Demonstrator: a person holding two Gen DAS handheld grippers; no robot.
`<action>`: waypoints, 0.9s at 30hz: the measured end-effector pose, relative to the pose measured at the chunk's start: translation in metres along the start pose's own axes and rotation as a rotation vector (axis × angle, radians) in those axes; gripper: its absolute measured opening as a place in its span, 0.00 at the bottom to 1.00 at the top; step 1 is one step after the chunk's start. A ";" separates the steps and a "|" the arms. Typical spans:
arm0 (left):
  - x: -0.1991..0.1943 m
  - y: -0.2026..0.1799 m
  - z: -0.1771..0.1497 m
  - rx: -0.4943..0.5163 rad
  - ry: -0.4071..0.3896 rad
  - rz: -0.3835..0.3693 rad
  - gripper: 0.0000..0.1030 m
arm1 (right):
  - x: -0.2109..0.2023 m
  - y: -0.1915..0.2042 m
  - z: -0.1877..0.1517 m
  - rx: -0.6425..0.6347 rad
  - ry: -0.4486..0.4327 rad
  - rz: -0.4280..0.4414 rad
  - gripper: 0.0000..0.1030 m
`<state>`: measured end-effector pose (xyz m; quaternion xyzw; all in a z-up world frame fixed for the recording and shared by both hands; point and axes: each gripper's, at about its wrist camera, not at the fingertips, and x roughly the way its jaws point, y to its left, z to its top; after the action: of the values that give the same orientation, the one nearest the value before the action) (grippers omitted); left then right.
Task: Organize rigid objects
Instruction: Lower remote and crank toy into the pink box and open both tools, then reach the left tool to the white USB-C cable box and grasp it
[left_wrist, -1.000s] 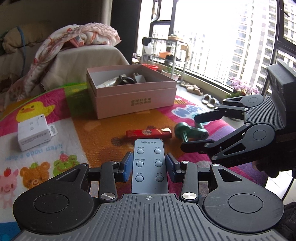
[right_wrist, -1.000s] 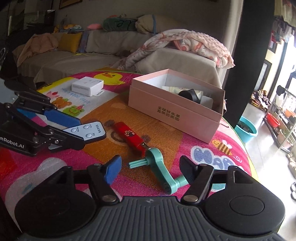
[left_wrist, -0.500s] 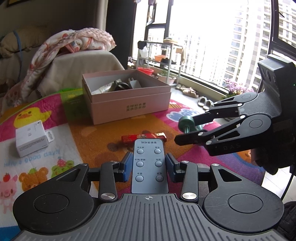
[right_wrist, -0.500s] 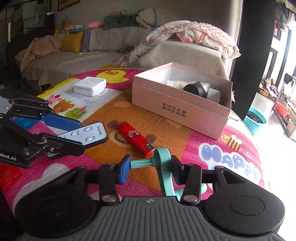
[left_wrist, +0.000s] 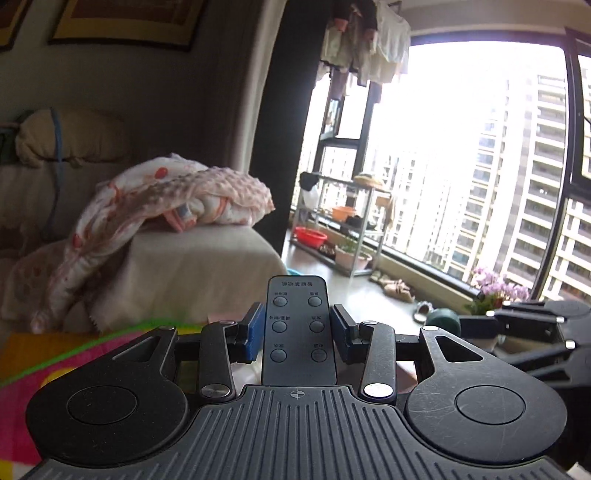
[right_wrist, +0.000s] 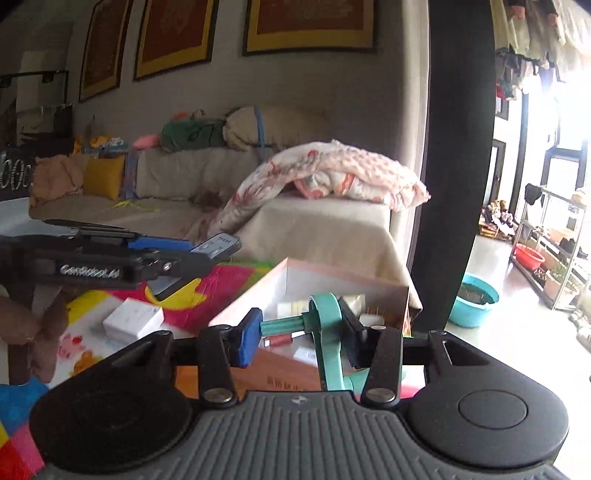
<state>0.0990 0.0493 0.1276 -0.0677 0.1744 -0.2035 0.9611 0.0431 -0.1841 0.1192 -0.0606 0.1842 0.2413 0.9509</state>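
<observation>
Left hand-held gripper: clamped on remote, raised clear of the mat. Right hand-held gripper: clamped on teal crank, raised; open pink box directly ahead and below, white box left of it.

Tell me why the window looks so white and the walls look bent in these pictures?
Left wrist view: daylight blows the window out to white, leaving the remote in the left gripper dim by contrast, and the fisheye lens bows the window frame. Right wrist view: glare washes out the upper right corner, the room is dimmer, and the mat looks slightly blurred.
</observation>
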 end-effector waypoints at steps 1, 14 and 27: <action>0.018 0.008 0.011 -0.036 0.029 -0.021 0.42 | 0.010 0.000 0.008 0.003 -0.016 -0.001 0.44; 0.011 0.115 -0.040 -0.157 0.212 0.135 0.41 | 0.038 0.017 -0.074 -0.036 0.184 0.021 0.75; -0.060 0.153 -0.105 -0.404 0.270 0.072 0.41 | 0.031 0.023 -0.119 0.074 0.318 0.045 0.75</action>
<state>0.0655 0.2072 0.0173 -0.2243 0.3407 -0.1372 0.9027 0.0189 -0.1750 -0.0034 -0.0586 0.3424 0.2430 0.9057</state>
